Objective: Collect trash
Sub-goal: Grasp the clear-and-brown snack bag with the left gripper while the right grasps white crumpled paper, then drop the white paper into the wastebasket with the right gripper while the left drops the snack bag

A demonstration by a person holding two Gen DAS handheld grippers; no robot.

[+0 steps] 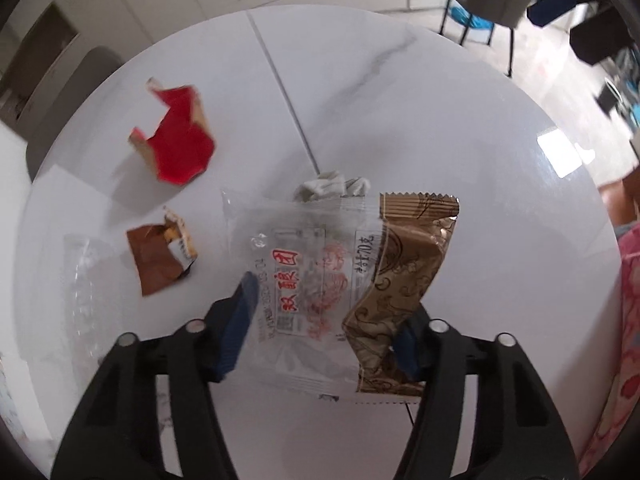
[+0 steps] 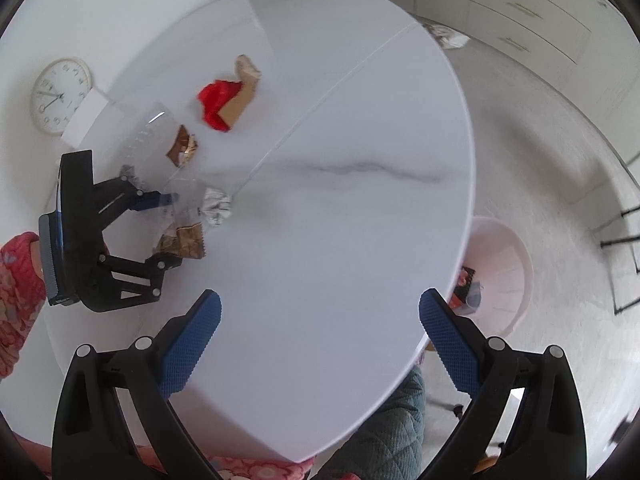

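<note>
Left hand-held gripper (image 1: 326, 308): jaws astride the clear-and-gold snack wrapper (image 1: 340, 280) on the table (image 1: 460, 120), contact unclear.
Right hand-held gripper (image 2: 320, 312): wide, empty.
Waste bin (image 2: 504, 276): beside table.

On the table (image 1: 440, 128), a clear wrapper (image 1: 304, 280) lies between the left gripper (image 1: 328, 320) fingers, a patterned wrapper (image 1: 404, 280) overlapping its right side. Crumpled paper (image 1: 332, 186) sits just beyond them. Two torn cartons lie left: one (image 1: 160, 260) near, one (image 1: 176, 136) farther ahead.
</note>
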